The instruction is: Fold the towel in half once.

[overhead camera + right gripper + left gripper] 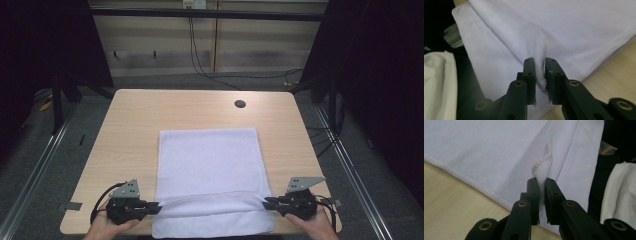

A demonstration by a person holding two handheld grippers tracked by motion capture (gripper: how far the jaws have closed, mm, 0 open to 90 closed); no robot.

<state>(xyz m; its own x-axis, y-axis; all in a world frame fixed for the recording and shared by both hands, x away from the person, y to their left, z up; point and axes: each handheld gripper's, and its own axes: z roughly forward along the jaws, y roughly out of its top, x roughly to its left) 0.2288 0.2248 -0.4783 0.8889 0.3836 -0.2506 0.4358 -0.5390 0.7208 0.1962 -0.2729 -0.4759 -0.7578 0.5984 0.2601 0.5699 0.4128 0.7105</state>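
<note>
A white terry towel (pixel 208 165) lies spread on a pale wood-grain bench (pixel 130 120), its long axis running away from the person toward the far edge, where a dark round grommet hole (pixel 240 104) sits. The left hand-held gripper (pixel 156 207) and the right hand-held gripper (pixel 267 203) each pinch a corner of the near hem, one at either side, so the raised fold stretches crosswise between them just above the near end of the cloth. In the left gripper view the black jaws are clamped on the stitched, ribbed corner of the towel (pixel 541 173); in the right gripper view the jaws likewise nip a bunched corner (pixel 540 67). Both hands stand equally close to the cloth; the flat remainder lies ahead of them, so the fold looks set to travel forward. The fabric is soft, looped, with overlocked edges.
</note>
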